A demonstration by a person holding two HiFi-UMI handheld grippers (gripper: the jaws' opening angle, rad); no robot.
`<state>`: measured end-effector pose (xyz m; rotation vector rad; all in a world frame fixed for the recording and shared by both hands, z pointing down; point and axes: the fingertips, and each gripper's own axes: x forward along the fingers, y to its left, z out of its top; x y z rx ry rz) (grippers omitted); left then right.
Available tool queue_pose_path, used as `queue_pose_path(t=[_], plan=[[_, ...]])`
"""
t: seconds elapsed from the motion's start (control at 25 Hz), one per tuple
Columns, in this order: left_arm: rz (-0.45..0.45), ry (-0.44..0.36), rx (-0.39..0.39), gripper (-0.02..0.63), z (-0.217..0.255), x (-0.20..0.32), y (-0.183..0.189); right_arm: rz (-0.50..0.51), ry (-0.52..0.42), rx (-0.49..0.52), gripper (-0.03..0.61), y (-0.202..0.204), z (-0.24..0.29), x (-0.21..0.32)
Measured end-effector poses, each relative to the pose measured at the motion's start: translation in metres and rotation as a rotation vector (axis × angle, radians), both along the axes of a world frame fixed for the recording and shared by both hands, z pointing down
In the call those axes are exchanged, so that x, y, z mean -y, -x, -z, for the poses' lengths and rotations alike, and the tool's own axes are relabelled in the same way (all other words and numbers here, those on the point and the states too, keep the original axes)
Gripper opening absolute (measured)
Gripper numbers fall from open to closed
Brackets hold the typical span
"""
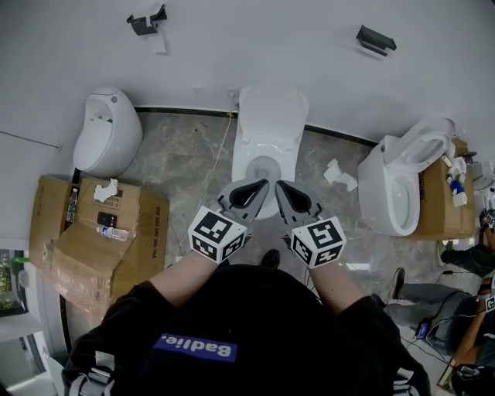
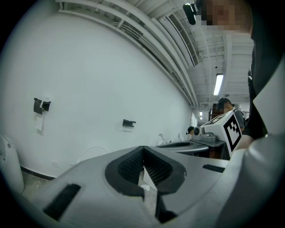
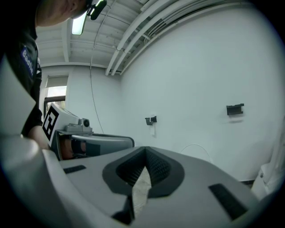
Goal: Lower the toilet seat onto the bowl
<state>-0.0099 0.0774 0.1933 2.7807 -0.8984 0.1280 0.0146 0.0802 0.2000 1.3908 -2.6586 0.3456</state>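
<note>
The middle toilet (image 1: 265,147) stands against the wall straight ahead. Its seat and lid (image 1: 271,108) are tipped up at the back, and the bowl (image 1: 265,168) lies open below them. My left gripper (image 1: 259,186) and right gripper (image 1: 280,186) hover side by side over the bowl's front rim, each with its jaws shut and nothing between them. In the left gripper view the left gripper (image 2: 143,151) points at the white wall, with the right gripper (image 2: 209,143) beside it. In the right gripper view the right gripper (image 3: 145,153) is likewise shut and the left gripper (image 3: 91,143) shows at the left.
A white urinal (image 1: 107,130) stands at the left, above flattened cardboard boxes (image 1: 93,232). Another toilet (image 1: 398,186) with its seat up stands at the right beside a box (image 1: 442,205). Two black holders (image 1: 147,22) (image 1: 376,39) hang on the wall. A person's legs (image 1: 433,294) show at lower right.
</note>
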Motion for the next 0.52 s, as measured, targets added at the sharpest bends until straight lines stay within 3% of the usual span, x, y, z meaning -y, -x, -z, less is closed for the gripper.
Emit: queue_pose_path(t=[0.52], plan=[[-0.003, 0.003, 0.005, 0.017, -0.0016, -0.0014, 0.0003, 0.009, -0.001, -0.008, 0.026, 0.0018, 0.0018, 0.0013]])
